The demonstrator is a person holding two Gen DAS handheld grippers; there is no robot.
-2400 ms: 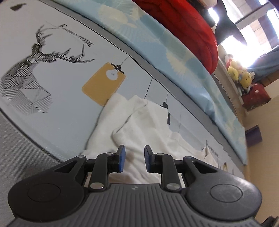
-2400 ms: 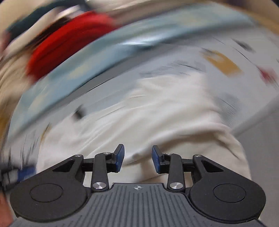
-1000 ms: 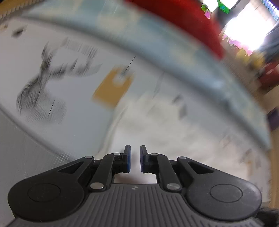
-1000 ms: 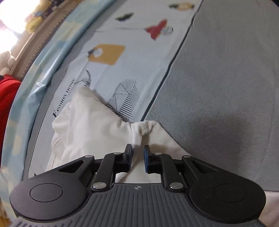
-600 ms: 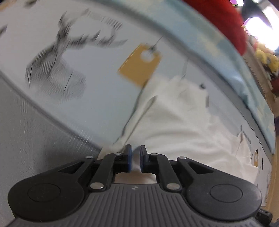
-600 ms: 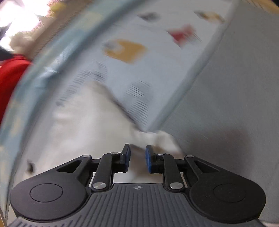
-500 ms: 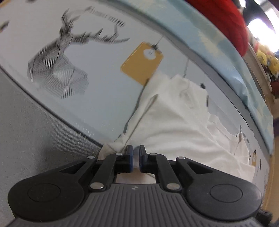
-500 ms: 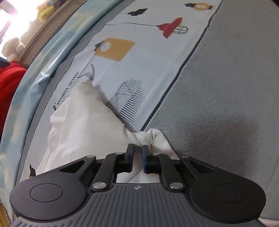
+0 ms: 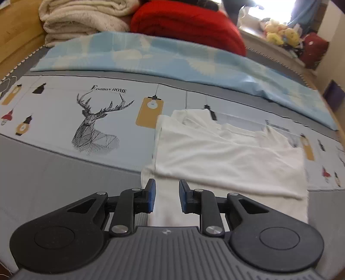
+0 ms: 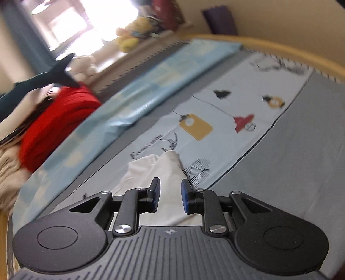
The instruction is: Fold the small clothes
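Observation:
A small white garment (image 9: 226, 155) lies spread on the printed bed sheet (image 9: 54, 120), one layer folded over another, its near edge on the grey part of the sheet. My left gripper (image 9: 165, 195) is open above the garment's near left corner, with white cloth showing between the blue pads (image 9: 151, 195) but not pinched. My right gripper (image 10: 170, 197) is open above the garment's other end (image 10: 159, 172), holding nothing.
A light blue pillowcase (image 9: 172, 58) runs along the back of the bed. A red blanket (image 9: 187, 23) and a cream folded blanket (image 9: 84, 19) are stacked behind it. Plush toys (image 9: 280, 34) sit on the window ledge. A wooden bed frame (image 10: 301, 58) edges the right side.
Both grippers were shut on the garment's near corners half a second ago; now both have opened and let go. The garment lies flatter and spread out on the sheet, and both grippers have pulled back.

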